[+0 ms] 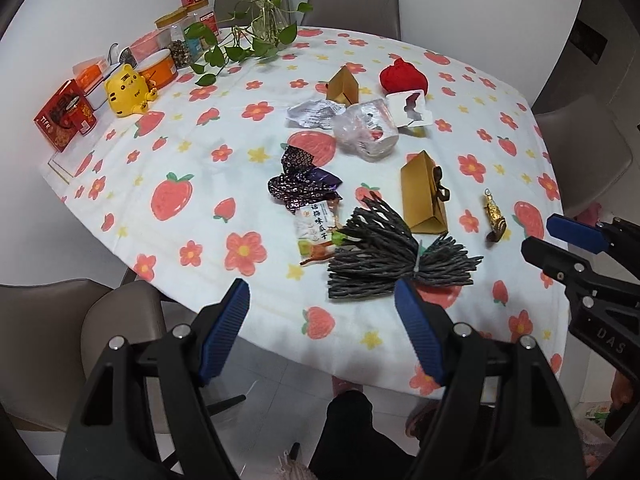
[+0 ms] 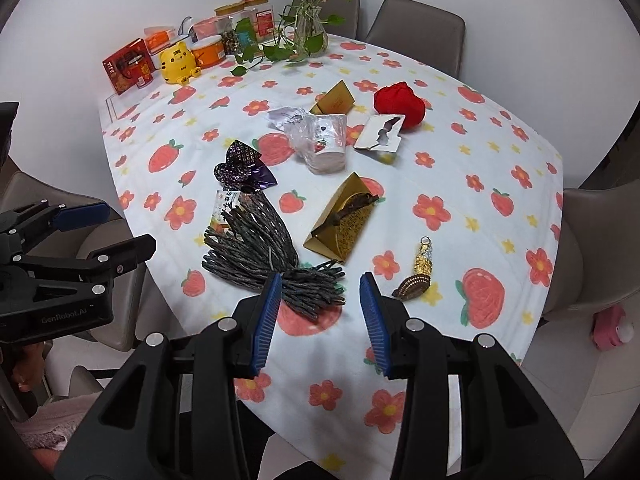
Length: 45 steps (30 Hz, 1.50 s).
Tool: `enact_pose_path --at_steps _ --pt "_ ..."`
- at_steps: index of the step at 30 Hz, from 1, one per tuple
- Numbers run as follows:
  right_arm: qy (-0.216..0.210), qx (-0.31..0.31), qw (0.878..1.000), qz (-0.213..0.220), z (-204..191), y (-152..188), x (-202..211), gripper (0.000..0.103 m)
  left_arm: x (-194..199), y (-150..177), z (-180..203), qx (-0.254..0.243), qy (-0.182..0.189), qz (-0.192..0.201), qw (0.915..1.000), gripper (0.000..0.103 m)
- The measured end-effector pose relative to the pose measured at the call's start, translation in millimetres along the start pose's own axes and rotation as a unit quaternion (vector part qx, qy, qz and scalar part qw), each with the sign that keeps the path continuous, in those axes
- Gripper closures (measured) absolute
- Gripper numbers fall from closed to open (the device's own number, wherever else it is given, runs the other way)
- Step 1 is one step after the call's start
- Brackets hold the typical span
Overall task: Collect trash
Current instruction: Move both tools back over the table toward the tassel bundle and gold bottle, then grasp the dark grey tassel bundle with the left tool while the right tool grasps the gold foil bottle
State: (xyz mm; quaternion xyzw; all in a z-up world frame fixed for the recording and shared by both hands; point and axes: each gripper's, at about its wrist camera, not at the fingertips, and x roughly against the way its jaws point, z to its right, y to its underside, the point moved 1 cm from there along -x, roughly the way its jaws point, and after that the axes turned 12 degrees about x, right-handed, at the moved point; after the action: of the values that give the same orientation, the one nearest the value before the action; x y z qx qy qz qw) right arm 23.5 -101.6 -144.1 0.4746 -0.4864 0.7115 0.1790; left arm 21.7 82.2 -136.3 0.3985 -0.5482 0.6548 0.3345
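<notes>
Left wrist view: your left tongs [image 1: 322, 336] and right tongs [image 2: 318, 326] gape, unladen; the grey twisted-cord bundle [image 1: 396, 256], crumpled clear plastic cup [image 1: 370, 132] and other litter all await collecting from the tabletop [image 1: 200, 240].

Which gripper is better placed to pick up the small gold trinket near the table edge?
Probably the right gripper: the gold trinket lies just beyond its right finger, while the left gripper sits farther off.

left gripper [image 1: 322, 304] jaws apart, empty, above near table edge [image 1: 192, 280]. grey cord bundle [image 1: 384, 256] just beyond it, touching snack packet [image 1: 316, 228]. gold box [image 1: 424, 196] beside. right gripper [image 1: 560, 236] at right edge.
</notes>
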Motion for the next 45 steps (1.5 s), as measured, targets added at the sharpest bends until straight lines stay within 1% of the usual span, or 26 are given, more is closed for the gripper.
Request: enact_pose_path --at_steps 4,10,15,19,26,32,35,36,37,38,39,40,41,42,43,44,45 --pt "0.007 -0.007 1.000 -0.013 2 -1 -6 0.064 -9 -1 -2 -0.002 0.007 -0.011 0.9999 0.028" --pt "0.007 -0.018 0.999 -0.030 15 8 -16 0.064 -27 4 13 -0.006 0.021 -0.035 0.9992 0.028" --pt "0.007 -0.027 0.999 -0.037 30 15 -26 0.064 -41 8 30 -0.007 0.023 -0.051 0.9984 0.028" --pt "0.010 -0.033 0.998 -0.046 44 20 -38 0.064 -52 7 40 -0.011 0.014 -0.053 0.9985 0.028" --pt "0.010 -0.034 0.998 -0.056 62 26 -69 0.064 -85 1 47 -0.003 0.010 -0.063 0.9979 0.028" --pt "0.026 -0.032 0.997 -0.061 79 26 -106 0.064 -119 -1 54 -0.001 0.005 -0.072 0.9974 0.028" --pt "0.027 -0.039 0.996 -0.071 88 29 -126 0.064 -133 -1 58 -0.003 0.006 -0.073 0.9973 0.033" --pt "0.027 -0.040 0.996 -0.075 90 30 -131 0.064 -137 -1 59 -0.005 0.007 -0.075 0.9972 0.039" --pt "0.027 -0.040 0.996 -0.078 90 31 -135 0.064 -140 -1 61 -0.007 0.008 -0.076 0.9970 0.041" --pt "0.031 -0.037 0.996 -0.078 90 32 -137 0.064 -141 -1 62 -0.008 0.011 -0.074 0.9971 0.045" --pt "0.034 -0.033 0.996 -0.077 89 32 -138 0.068 -141 -1 63 -0.010 0.012 -0.071 0.9973 0.051" --pt "0.037 -0.027 0.996 -0.076 88 33 -137 0.077 -141 -1 65 -0.012 0.016 -0.071 0.9973 0.059" --pt "0.040 -0.021 0.996 -0.077 87 33 -137 0.084 -140 -1 67 -0.013 0.020 -0.072 0.9971 0.062" --pt "0.040 -0.019 0.996 -0.076 87 33 -136 0.092 -139 0 68 -0.015 0.023 -0.072 0.9970 0.070" --pt "0.034 -0.023 0.996 -0.076 88 33 -135 0.093 -138 1 71 -0.018 0.025 -0.074 0.9968 0.077" --pt "0.027 -0.029 0.996 -0.075 89 33 -134 0.094 -137 1 73 -0.020 0.026 -0.073 0.9968 0.080" --pt "0.026 -0.032 0.996 -0.074 90 33 -133 0.096 -136 2 74 -0.022 0.025 -0.071 0.9969 0.085"
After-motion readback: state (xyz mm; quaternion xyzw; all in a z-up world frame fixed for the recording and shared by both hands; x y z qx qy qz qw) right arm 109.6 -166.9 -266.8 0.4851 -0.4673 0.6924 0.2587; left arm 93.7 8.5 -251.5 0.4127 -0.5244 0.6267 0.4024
